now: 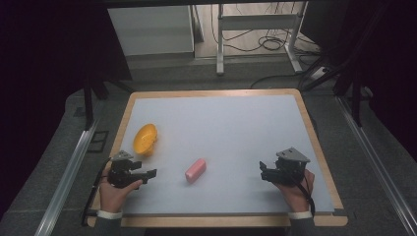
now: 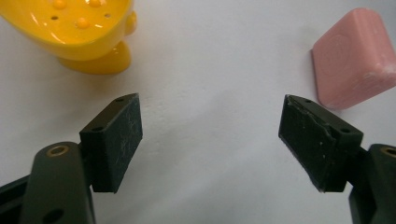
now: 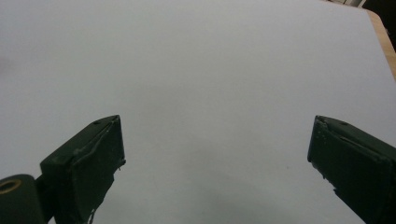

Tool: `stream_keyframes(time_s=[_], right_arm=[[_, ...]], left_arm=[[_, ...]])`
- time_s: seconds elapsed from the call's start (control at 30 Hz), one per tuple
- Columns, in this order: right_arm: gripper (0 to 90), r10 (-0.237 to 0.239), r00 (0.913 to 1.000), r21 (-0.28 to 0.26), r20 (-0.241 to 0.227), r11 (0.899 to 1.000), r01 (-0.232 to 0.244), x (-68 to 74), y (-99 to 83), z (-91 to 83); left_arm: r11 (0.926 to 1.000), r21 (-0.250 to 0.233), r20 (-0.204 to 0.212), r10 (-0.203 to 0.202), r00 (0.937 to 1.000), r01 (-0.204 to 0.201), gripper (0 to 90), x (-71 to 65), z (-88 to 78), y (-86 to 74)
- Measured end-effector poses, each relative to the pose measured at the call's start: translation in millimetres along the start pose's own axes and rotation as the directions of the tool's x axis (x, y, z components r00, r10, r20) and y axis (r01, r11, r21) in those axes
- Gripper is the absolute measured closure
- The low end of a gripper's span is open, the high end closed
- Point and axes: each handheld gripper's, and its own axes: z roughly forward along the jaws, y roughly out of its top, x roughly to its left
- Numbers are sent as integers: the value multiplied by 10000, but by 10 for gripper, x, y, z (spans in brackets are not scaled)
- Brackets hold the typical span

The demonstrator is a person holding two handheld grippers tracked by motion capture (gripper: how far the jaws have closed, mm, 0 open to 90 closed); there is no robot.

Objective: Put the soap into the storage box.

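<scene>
I am resting the left gripper [image 1: 147, 174] and right gripper [image 1: 264, 169] low at the near edge, both spread wide and empty, leaving the pink soap bar [image 1: 195, 170] between them and the yellow dish [image 1: 145, 139] beyond within reach.

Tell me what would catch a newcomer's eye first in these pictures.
The yellow dish stands out at the left of the pale table, with the pink soap nearer the middle front. Flanking them near the front edge, the left gripper and right gripper are both open, holding nothing.
</scene>
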Motion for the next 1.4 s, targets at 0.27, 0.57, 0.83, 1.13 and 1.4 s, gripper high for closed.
stream_keyframes(time_s=[0.27, 0.57, 0.83, 1.13, 1.4], right_arm=[[51, 73, 10000, -177, -6, 9998, -73, -104, -38, 14], [57, 145, 9999, -424, -26, 9990, -146, -157, -22, -72], [86, 93, 9998, -643, -194, 9979, -105, -170, -47, -55], [87, 180, 9994, -475, -299, 9987, -194, -186, -55, -56], [86, 217, 9986, -282, -491, 9993, -231, -218, -66, -52]], left_arm=[[9992, 388, -96, 116, 9999, -112, 215, -15, 85, -9], [9983, 538, -287, 249, 9993, -233, 210, -34, 64, -10], [9989, 383, -429, 291, 9987, -275, 219, -57, 37, -1], [9982, 273, -821, 555, 9951, -534, 224, -143, -29, 34], [9976, 61, -951, 687, 9931, -684, 224, -208, -114, 84]])
